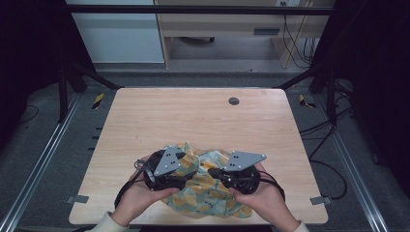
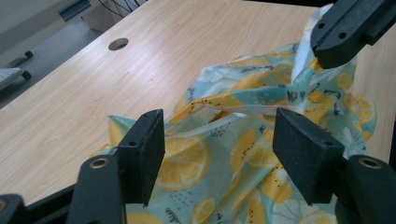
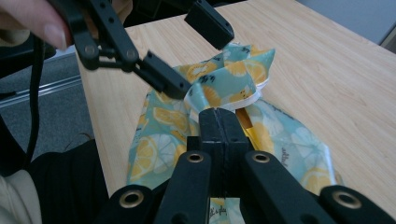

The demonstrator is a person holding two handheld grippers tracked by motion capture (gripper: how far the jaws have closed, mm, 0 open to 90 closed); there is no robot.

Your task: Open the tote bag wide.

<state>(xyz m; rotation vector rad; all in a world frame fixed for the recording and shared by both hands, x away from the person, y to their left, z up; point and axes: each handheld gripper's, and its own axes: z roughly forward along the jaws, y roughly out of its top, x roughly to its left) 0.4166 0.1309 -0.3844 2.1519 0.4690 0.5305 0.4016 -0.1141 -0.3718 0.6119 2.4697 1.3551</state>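
Lemon-print cloth (image 1: 208, 188) lies bunched at the worktop's (image 1: 193, 116) six o'clock edge. Right gripper (image 3: 223, 122), fingers clamped together on a raised fold, apparently lifts it for folding; left gripper (image 2: 219, 140), at its nine o'clock, hovers with fingers apart, holding nothing.

In the high view the grippers and hands cover the middle of the cloth (image 1: 208, 193), and the forearms are cut off at the bottom edge. In the right gripper view the shut right gripper (image 3: 223, 122) hides the cloth (image 3: 163, 126) fold it pinches. The left gripper view's right edge crops the right gripper (image 2: 348, 28).
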